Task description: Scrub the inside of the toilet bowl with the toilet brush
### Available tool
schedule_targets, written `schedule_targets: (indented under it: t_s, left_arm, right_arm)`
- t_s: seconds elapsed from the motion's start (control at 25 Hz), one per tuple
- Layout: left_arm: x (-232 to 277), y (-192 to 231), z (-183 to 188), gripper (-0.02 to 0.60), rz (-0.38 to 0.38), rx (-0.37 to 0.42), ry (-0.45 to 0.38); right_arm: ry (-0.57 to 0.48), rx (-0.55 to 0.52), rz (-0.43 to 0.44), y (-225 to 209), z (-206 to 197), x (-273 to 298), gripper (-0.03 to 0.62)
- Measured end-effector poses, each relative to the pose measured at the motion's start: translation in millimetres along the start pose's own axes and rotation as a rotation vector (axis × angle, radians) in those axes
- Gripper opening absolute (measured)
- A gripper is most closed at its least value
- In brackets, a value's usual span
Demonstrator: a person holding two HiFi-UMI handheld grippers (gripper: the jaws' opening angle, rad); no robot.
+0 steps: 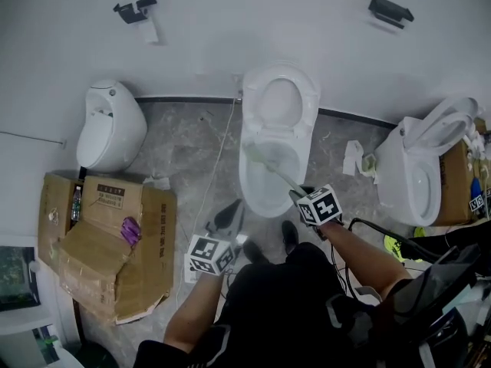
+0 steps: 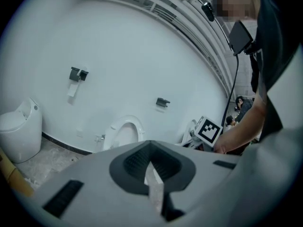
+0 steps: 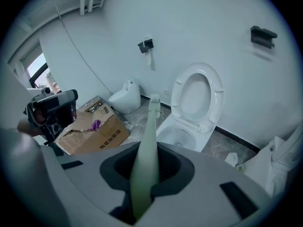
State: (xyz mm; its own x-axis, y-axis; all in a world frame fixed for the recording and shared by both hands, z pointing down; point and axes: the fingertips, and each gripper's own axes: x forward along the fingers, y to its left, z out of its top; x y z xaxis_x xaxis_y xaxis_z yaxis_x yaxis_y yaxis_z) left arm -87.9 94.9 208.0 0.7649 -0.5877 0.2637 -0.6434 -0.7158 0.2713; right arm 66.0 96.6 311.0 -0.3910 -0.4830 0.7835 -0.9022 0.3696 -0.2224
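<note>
Now | we're clamping right gripper jaws on brush handle | head sitting by bowl left rim | left gripper shut, empty, aside | we're advising: dipping lower, sweeping under rim firmly, avoiding splashing

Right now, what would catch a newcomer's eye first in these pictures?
The white toilet at the middle of the wall, seat raised, stands out first, with a pale green toilet brush slanting over its bowl from the right gripper. To its left, a battered cardboard box sprawls open on the floor.
</note>
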Motion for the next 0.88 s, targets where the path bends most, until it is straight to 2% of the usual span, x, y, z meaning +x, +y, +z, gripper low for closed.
schedule_targets:
  t_s: [0.12,0.28,0.48,0.68,0.88]
  left_arm:
    - [-0.8,-1.2,8.2,0.009,-0.001,0.004,-0.013]
    - [1.0,-12.7,20.9,0.009,-0.069,0.032,-0.042]
    - [0.5,-8.0,34.2,0.009,-0.044,0.039,-0.058]
    - [4.2,-14.8,43.7,0.009,-0.065,0.063,-0.063]
    - [8.2,-21.1,44.8,0.010,-0.054,0.064,-0.053]
  right_arm:
    - [-0.019,-0.011,0.004,2.8,7.6,-9.8,0.063]
    - [-0.043,-0.004,-0.001,0.8,14.6,-20.5,0.063]
    - [-0.062,0.003,0.007,3.8,16.6,-31.6,0.063]
    - [-0.079,-0.002,0.015,8.8,21.4,-46.5,0.063]
    - [-0.113,-0.011,0.025,12.6,32.2,-63.3,0.063]
